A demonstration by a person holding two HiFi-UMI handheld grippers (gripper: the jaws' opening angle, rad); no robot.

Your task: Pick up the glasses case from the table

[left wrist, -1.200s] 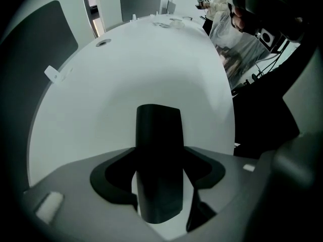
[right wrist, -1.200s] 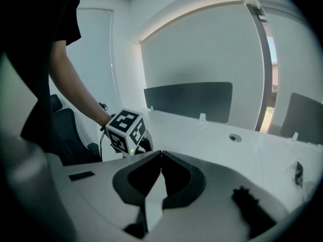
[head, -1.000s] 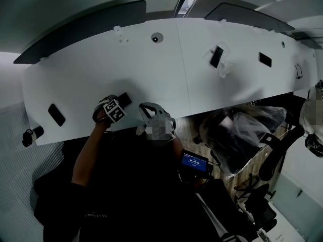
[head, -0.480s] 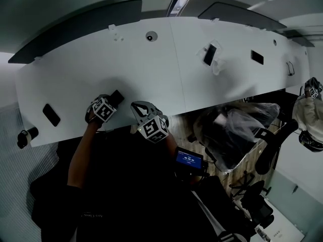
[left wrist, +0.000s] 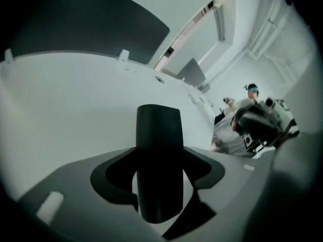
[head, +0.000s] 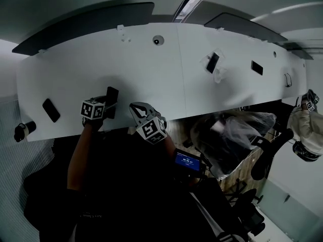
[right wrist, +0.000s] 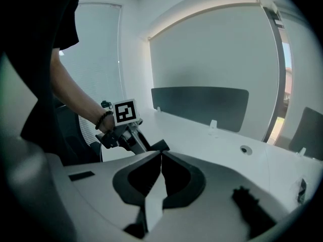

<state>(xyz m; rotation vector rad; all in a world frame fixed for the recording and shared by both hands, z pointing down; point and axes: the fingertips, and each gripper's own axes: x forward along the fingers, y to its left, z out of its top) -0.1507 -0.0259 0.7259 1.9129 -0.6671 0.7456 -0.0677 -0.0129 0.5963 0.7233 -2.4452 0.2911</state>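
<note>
The glasses case (head: 112, 99) is a black oblong box held off the white table (head: 151, 69) near its front edge. My left gripper (head: 108, 105) is shut on it, and the case stands up between the jaws. In the left gripper view the case (left wrist: 159, 150) fills the gap between the grey jaws of my left gripper (left wrist: 160, 168). Just to its right my right gripper (head: 139, 109) holds nothing. Its tips meet in the right gripper view (right wrist: 161, 154), which also shows the left gripper (right wrist: 144, 142) with the case's end (right wrist: 158, 146).
Flat black items lie on the table at the left (head: 50, 110), the middle right (head: 213, 62) and the far right (head: 256, 67). Dark partition panels (head: 86, 19) line the back edge. Another person (head: 304, 120) sits at the right. Chairs and bags (head: 237, 130) stand below the table.
My left gripper has risen and rolled with the case, which lay flat and now stands on end. My right gripper has shifted a little towards the left one.
</note>
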